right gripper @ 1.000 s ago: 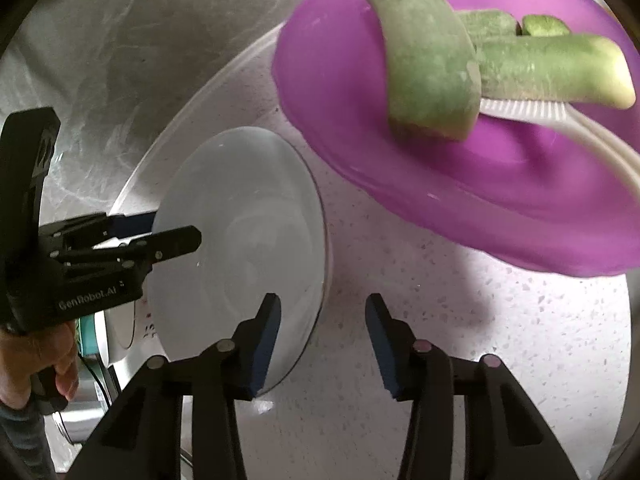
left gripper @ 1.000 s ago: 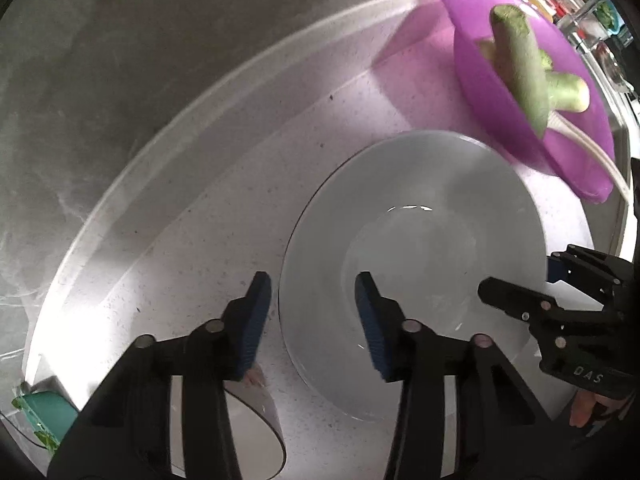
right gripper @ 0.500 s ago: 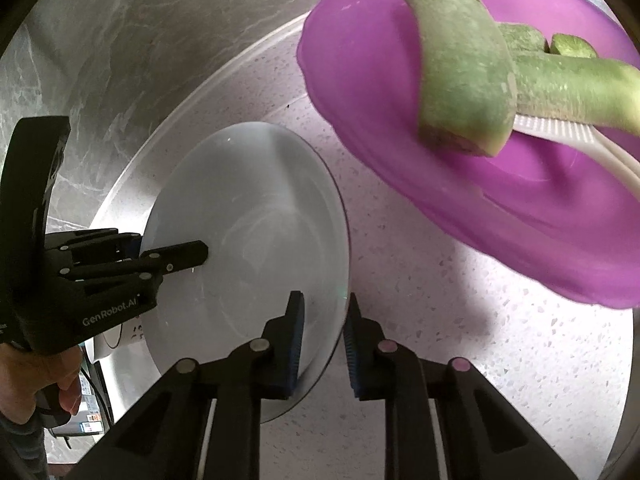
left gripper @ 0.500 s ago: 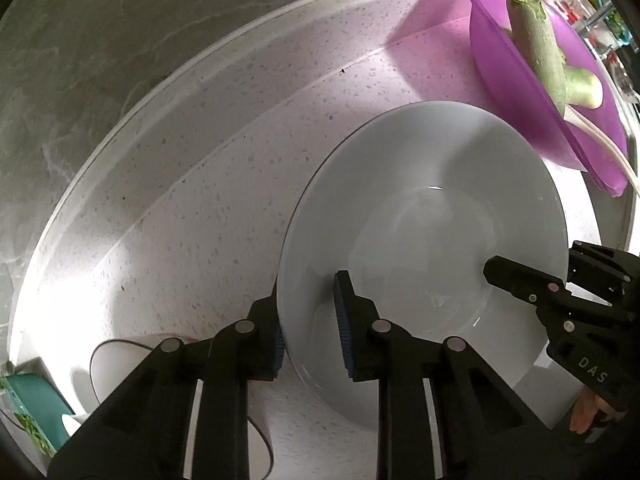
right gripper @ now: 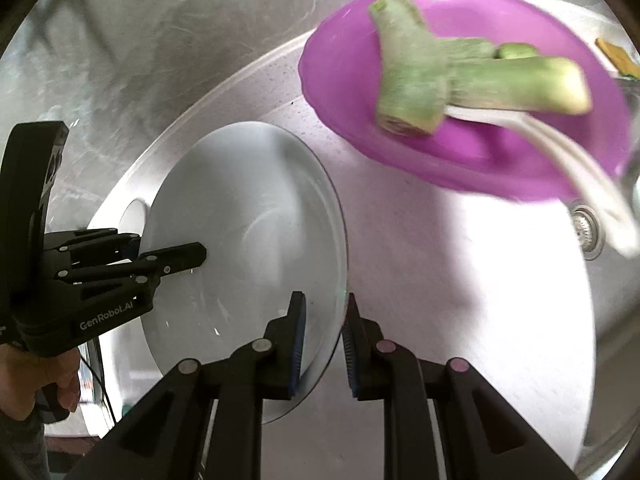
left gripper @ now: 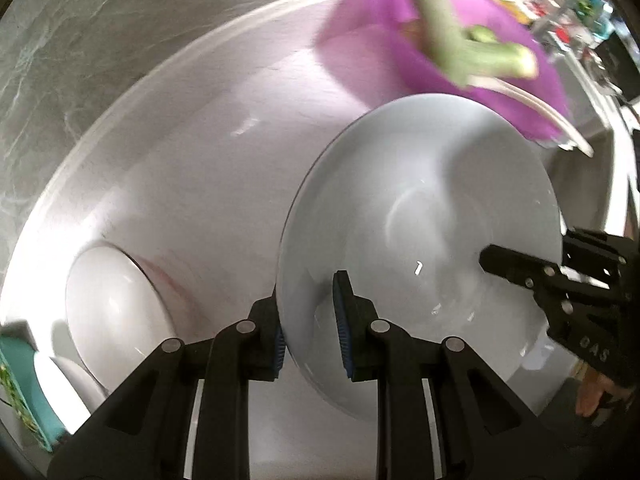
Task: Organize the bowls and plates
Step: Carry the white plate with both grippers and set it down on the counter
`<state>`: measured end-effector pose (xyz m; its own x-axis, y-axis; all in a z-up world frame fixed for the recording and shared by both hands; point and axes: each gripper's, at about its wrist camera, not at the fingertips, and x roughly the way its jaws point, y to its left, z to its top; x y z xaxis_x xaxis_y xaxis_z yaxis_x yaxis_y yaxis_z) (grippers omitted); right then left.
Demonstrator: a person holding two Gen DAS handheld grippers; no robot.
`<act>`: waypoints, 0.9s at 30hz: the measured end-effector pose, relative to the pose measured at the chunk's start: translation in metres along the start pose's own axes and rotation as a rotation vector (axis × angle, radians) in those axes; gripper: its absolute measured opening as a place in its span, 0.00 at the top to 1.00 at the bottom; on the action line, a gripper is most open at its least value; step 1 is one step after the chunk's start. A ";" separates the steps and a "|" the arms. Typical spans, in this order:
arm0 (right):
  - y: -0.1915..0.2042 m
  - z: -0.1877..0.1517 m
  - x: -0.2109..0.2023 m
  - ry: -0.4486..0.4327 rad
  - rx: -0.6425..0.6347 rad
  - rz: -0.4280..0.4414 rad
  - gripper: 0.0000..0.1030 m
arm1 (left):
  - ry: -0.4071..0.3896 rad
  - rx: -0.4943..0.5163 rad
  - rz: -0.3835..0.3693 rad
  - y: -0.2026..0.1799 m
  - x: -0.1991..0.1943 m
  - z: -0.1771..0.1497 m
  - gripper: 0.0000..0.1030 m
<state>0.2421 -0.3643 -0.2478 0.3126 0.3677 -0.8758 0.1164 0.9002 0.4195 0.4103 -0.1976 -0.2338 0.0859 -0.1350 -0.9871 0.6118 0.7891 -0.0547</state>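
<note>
Left hand-held gripper [left gripper: 310, 330]: pinches the near-left rim of the grey plate [left gripper: 432, 216], one pad under the rim and one pad on the inner face.
Right hand-held gripper [right gripper: 322, 334]: pinches the opposite rim of the same plate, one pad on each face.
Plate position: held between both grippers, tilted, apparently lifted clear of the sink basin [right gripper: 460, 280]; contact with the basin cannot be confirmed.
Slip risk: the plate is smooth and glossy and each grip covers only a narrow strip of rim. Uneven motion of the two grippers is likely to twist the plate out of one pair of pads.
Drop consequence: a released plate would fall onto the hard basin and could chip or break.
Collision risk, far side: the purple plate [right gripper: 472, 80] sits just beyond the grey plate and carries green vegetable pieces [right gripper: 440, 76] and a pale utensil [right gripper: 560, 152]. A swing to the far right could knock it.
Collision risk, left side: a white bowl [left gripper: 116, 320] stands near left in the basin. A low pass to the left could strike it.
Surface: a pale, speckled, rounded sink basin with a drain [right gripper: 586, 232] at the right; glare washes out its right part.
Room: a grey marbled wall [right gripper: 140, 40] rises behind the basin. Small, blurred items lie at the far right; they cannot be identified.
</note>
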 end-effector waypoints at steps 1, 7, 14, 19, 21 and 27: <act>-0.005 -0.006 -0.008 0.002 0.004 -0.002 0.82 | -0.003 0.007 -0.004 -0.013 -0.003 -0.008 0.82; -0.032 -0.038 -0.040 0.014 0.008 -0.028 0.83 | 0.003 0.034 -0.061 -0.073 -0.002 -0.047 0.82; -0.064 -0.089 -0.051 0.062 0.018 -0.038 0.84 | 0.020 0.003 -0.092 -0.116 0.005 -0.086 0.82; -0.072 -0.105 -0.050 0.084 0.016 -0.040 0.84 | 0.038 -0.035 -0.081 -0.142 0.021 -0.131 0.81; -0.075 -0.106 -0.047 0.090 0.011 -0.040 0.84 | 0.038 -0.049 -0.080 -0.144 0.026 -0.141 0.81; -0.080 -0.108 -0.039 0.095 -0.005 -0.034 0.84 | 0.024 -0.063 -0.049 -0.150 0.026 -0.144 0.81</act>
<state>0.1191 -0.4250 -0.2730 0.2179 0.3574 -0.9082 0.1205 0.9136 0.3884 0.2079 -0.2335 -0.2730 0.0379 -0.1609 -0.9862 0.5642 0.8180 -0.1118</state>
